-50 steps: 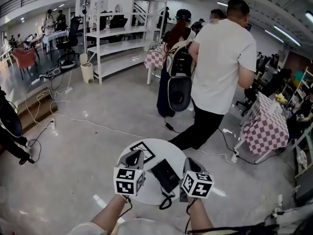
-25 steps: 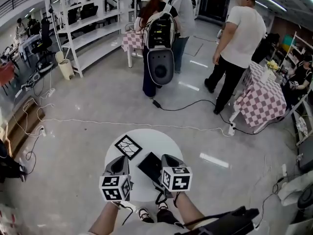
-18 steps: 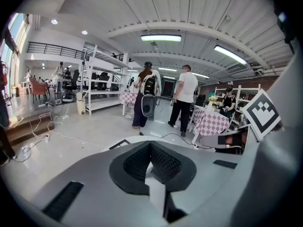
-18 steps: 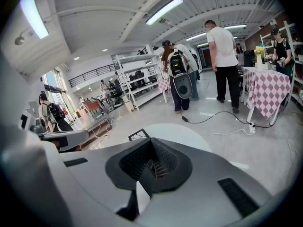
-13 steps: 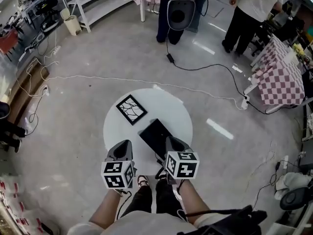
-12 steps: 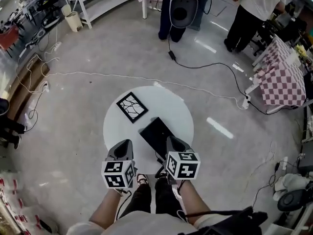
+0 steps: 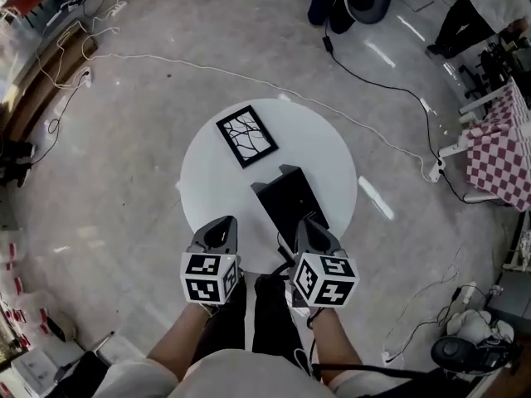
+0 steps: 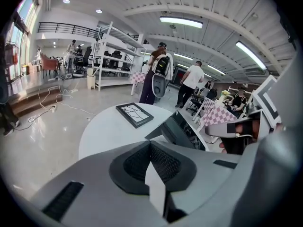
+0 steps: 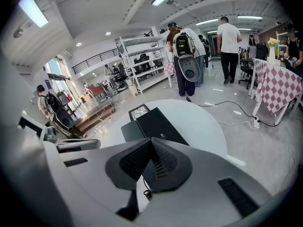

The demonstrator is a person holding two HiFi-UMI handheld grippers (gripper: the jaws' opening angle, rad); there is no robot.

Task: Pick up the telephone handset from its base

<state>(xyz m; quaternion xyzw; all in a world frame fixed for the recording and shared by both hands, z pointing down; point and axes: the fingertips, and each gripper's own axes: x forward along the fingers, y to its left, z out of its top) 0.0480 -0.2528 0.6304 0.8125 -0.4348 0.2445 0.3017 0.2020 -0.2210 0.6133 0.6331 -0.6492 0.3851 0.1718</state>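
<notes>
Left gripper (image 7: pixel 224 224): jaws closed tip to tip, nothing between them. It hovers over the near rim of the round white worktop (image 7: pixel 207 168).

Right gripper (image 7: pixel 308 222): jaws likewise closed and empty.

A dark cord (image 9: pixel 143 191) shows just below the right gripper's jaw tips.

The black telephone (image 7: pixel 289 199) lies flat on the worktop, just ahead of the right gripper and to the right of the left one. Neither gripper view shows contact with it. The handset cannot be told from the base.

Beyond the telephone, near it, is a black-framed panel (image 7: pixel 246 135) with a crackle pattern.

Far right: a table with a checked cloth (image 7: pixel 502 160).
</notes>
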